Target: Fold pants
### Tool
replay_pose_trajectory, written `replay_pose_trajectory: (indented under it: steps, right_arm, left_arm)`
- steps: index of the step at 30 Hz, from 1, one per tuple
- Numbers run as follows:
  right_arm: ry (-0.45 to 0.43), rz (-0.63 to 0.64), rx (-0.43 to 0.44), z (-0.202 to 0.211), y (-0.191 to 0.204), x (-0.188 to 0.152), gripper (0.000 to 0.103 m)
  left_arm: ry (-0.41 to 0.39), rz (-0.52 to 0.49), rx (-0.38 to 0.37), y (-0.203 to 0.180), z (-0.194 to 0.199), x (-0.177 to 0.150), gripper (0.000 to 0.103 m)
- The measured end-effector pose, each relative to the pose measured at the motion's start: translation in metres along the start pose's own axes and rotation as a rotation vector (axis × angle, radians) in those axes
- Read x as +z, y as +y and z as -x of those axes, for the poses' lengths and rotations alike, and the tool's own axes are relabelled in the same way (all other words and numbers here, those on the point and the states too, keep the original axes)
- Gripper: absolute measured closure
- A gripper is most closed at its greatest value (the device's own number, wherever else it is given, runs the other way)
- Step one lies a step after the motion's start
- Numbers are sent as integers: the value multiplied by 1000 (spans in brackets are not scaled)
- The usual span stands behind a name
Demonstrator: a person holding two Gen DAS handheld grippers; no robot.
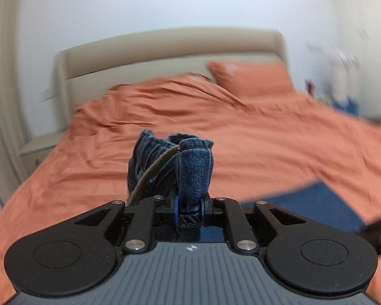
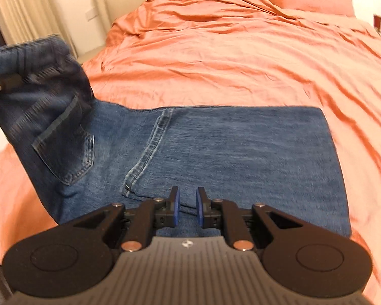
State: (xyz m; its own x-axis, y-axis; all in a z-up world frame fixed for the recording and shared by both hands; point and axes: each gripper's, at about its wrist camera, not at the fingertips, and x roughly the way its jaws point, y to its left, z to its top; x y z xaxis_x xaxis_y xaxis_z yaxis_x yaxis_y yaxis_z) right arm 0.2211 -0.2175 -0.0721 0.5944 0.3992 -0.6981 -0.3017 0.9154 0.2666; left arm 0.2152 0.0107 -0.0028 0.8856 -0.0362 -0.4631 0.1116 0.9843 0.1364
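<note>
With my left hand-held gripper (image 1: pixel 189 212) clamped on the pants (image 2: pixel 216 152) waistband and the right hand-held gripper (image 2: pixel 188 209) nearly closed on nothing, I'm mid-fold; next, I carry it across the legs.

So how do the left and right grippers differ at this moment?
The left gripper is clamped on the bunched waistband of the jeans, lifted off the bed; the right gripper shows a narrow gap between its pads, no fabric visibly pinched, over the flat part. Both have blue pads and point down toward the bed.
</note>
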Motion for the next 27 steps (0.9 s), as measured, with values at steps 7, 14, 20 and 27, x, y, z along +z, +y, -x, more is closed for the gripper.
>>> replay_pose_trajectory:
  steps: [7, 14, 20, 27]
  right_arm:
    - [14, -49, -18, 17, -24, -15, 93]
    - [66, -83, -15, 29, -45, -27, 79]
    - [52, -121, 52, 27, -44, -23, 66]
    - [23, -215, 151, 5, -39, 5, 37]
  left_arm:
    - [202, -148, -132, -89, -27, -63, 87]
    - [371, -46, -303, -82, -35, -76, 54]
    - [362, 28, -404, -55, -20, -51, 34]
    - [316, 46, -305, -12, -34, -23, 30]
